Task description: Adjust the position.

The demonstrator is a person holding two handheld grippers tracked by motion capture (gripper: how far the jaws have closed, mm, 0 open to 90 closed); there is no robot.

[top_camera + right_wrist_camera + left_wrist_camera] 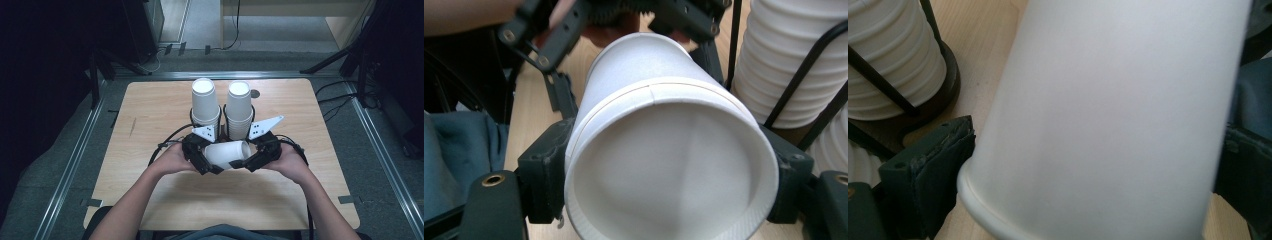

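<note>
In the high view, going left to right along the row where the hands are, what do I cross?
Left hand → left gripper → lying cup → right gripper → right hand.

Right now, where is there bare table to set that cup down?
Free: the wood left of the left cup stack, right of the right cup stack, and the near strip of table below the forearms. Crowded: the centre, where left gripper and right gripper clamp the cup.

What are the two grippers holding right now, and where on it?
Both hold one white paper cup lying sideways: left gripper near its base, right gripper at its open rim.
</note>
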